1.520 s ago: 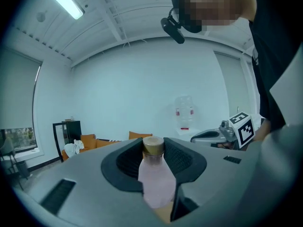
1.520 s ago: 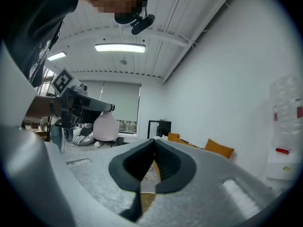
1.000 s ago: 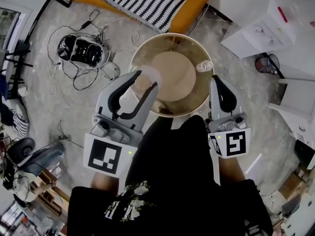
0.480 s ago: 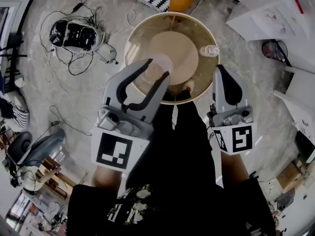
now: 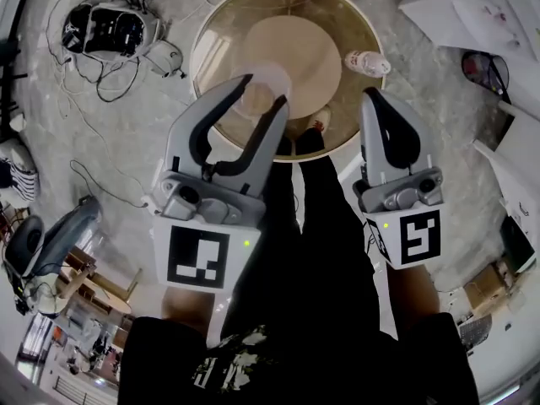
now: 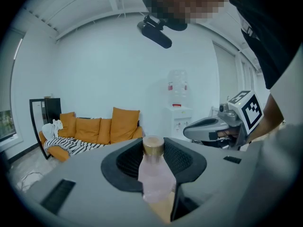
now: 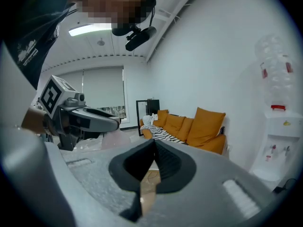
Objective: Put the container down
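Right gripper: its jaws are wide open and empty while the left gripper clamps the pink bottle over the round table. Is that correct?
One detail is wrong: the right gripper is not wide open. The right gripper view shows its jaws shut together, with nothing between them. The rest holds: the left gripper clamps the pink bottle over the round table.

A lounge or break room: orange sofa (image 6: pixel 102 129), water dispenser (image 6: pixel 178 105), round table (image 5: pixel 211 57).

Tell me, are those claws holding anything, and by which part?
The left gripper holds a pale pink bottle by its body, just below the cap. The right gripper is shut on nothing.
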`<action>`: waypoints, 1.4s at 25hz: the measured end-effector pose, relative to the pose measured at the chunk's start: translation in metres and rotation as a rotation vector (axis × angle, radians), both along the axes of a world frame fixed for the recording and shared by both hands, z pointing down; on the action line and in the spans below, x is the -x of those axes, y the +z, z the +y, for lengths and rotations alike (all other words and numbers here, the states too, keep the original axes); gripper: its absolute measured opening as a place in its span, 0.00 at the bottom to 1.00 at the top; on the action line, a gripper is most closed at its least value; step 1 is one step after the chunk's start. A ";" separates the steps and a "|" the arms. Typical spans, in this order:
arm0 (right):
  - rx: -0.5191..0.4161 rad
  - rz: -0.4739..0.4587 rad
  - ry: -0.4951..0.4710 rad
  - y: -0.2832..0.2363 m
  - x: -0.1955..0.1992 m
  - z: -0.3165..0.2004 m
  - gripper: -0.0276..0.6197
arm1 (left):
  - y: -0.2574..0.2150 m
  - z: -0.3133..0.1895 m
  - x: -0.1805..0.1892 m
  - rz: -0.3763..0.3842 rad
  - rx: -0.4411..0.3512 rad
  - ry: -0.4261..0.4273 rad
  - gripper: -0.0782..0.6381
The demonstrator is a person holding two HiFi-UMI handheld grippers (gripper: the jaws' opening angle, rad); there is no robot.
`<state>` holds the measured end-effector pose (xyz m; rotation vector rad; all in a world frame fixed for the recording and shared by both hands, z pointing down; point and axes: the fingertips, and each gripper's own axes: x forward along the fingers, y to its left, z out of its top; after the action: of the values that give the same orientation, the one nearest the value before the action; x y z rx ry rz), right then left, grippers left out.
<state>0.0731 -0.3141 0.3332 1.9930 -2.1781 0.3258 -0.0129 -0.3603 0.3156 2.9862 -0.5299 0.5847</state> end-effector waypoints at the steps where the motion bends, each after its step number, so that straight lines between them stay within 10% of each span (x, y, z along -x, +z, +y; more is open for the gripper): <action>1: 0.009 -0.010 -0.005 0.011 0.000 0.000 0.04 | 0.011 0.000 -0.002 -0.005 0.007 0.001 0.32; 35: 0.239 -0.064 -0.083 0.262 0.015 -0.008 0.04 | 0.268 -0.003 -0.013 -0.129 0.162 0.014 0.32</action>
<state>0.0584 -0.3218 0.5956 1.7823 -2.1368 0.6136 0.0006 -0.3636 0.5832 2.8156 -0.4455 0.7850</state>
